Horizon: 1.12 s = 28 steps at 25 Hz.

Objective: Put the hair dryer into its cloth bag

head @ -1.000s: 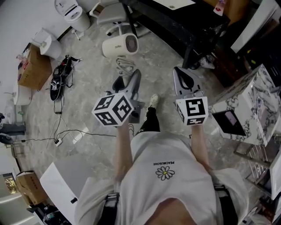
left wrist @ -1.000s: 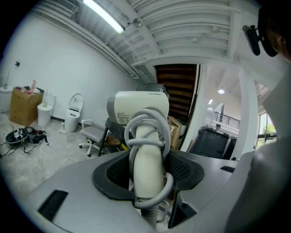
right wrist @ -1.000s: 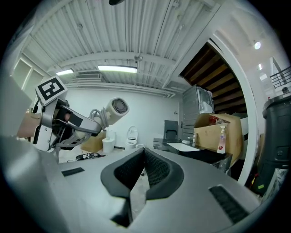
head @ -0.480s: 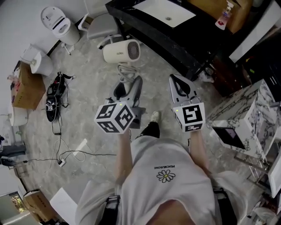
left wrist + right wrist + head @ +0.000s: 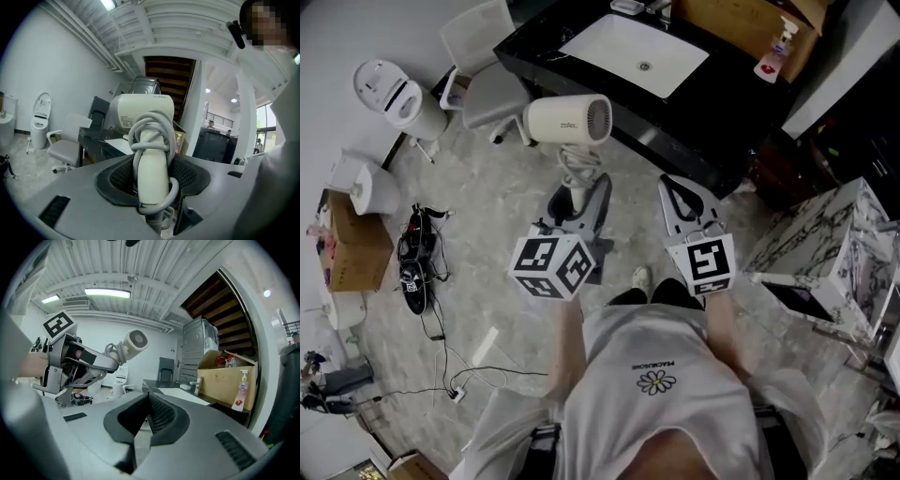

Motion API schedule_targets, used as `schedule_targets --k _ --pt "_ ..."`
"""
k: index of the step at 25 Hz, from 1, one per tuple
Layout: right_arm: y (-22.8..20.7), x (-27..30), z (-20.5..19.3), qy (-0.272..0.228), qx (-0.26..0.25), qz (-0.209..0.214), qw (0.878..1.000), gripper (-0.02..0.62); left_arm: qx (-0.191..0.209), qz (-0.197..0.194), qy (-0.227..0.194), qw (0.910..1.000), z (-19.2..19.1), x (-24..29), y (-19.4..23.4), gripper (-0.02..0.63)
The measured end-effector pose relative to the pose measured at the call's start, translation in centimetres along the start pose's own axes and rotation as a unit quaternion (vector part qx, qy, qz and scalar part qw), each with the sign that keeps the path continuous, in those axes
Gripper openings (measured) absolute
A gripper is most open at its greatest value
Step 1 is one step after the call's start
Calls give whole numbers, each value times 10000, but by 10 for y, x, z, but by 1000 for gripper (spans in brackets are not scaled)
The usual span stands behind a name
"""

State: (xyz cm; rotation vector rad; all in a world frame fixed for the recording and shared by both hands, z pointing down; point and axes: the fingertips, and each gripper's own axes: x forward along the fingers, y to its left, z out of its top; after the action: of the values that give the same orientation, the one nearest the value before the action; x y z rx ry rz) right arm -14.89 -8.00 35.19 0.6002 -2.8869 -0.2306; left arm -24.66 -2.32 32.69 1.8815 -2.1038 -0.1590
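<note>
Your left gripper [image 5: 578, 199] clamps the hair dryer [image 5: 567, 120] by its cord-wrapped handle [image 5: 152, 161], barrel beyond the jaws. Your right gripper [image 5: 680, 195] has jaws together, empty.

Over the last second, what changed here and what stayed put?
The person walked forward with both grippers. In the head view the black counter has drawn nearer, its white sink has come into view, and the toilet has slid toward the lower left. Nothing was taken or let go. The left gripper stays shut on the hair dryer, and the right gripper stays shut and empty. No cloth bag shows.
</note>
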Motion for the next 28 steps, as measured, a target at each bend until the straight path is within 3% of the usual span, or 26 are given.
schedule_targets --k 6,12,17,21,28 --pt "-27 24 -9 202 -292 -178 9992 12 -131 -80 234 9996 -9 37 11 222" --pt "-50 15 -10 193 -324 -373 9986 12 -672 -306 194 9971 -18 62 -4 222" --pt "-88 -3 -13 -42 -245 -760 9968 12 -335 -486 414 9974 -24 91 -34 221" --pt "-113 -21 -29 -126 261 -1126 9932 12 -641 -843 466 9933 -29 109 -60 221" --pt "-148 -37 -38 60 426 -1611 9860 12 -137 -1281 690 9893 -23 150 -84 221"
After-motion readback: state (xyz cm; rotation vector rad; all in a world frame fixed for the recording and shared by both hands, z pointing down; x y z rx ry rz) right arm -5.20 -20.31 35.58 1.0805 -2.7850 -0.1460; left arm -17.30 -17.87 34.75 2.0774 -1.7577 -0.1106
